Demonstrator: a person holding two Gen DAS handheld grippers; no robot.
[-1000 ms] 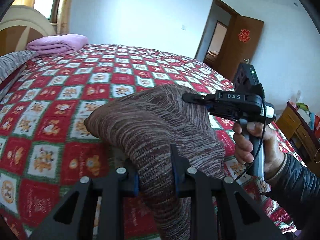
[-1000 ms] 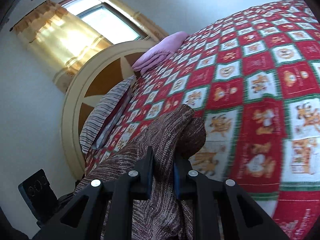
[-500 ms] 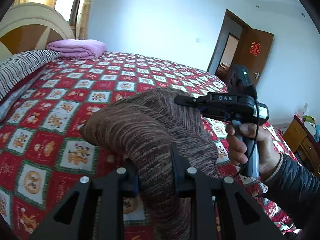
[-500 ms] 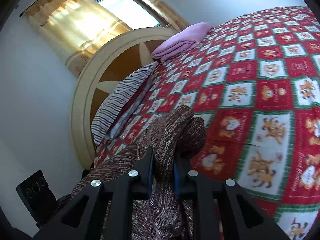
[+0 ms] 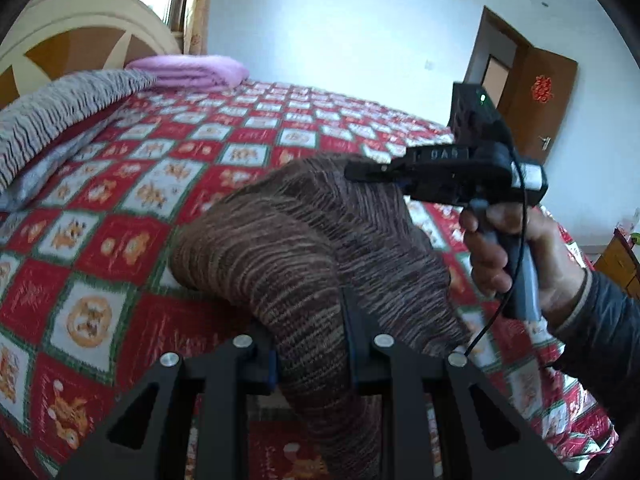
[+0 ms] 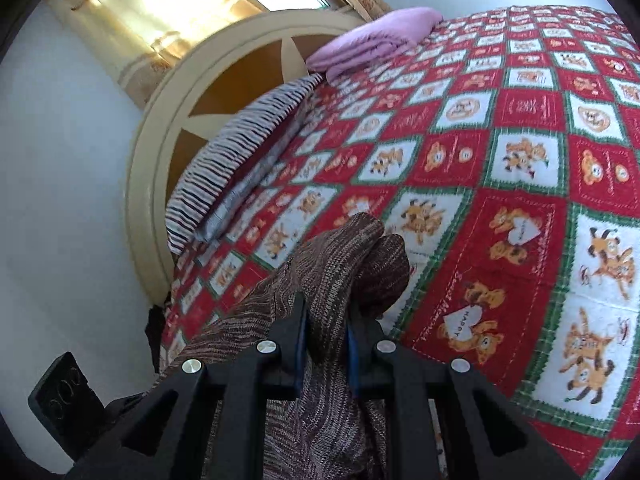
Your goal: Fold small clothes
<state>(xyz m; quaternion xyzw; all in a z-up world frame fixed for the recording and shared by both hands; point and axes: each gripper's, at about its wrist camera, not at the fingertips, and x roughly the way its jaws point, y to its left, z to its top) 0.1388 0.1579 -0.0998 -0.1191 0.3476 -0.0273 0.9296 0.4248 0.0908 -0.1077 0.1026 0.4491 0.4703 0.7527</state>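
Note:
A brown striped knit garment (image 5: 304,248) hangs lifted above the red patterned bedspread (image 5: 120,208), held up at two spots. My left gripper (image 5: 310,332) is shut on a thick fold of it at the bottom of the left wrist view. My right gripper (image 5: 360,172), held by a person's hand (image 5: 516,256), pinches the garment's far edge higher up. In the right wrist view that same gripper (image 6: 326,332) is shut on the knit garment (image 6: 340,264), whose loose end droops ahead over the bedspread (image 6: 520,184).
A folded pink blanket (image 5: 192,74) and a striped grey pillow (image 5: 60,120) lie by the round wooden headboard (image 6: 224,92). An open brown door (image 5: 532,92) stands at the far right, with a wooden cabinet (image 5: 620,264) beside the bed.
Both grippers moved with the garment across the bed toward the headboard side. The pillow and headboard have come further into view. Both grips are unchanged.

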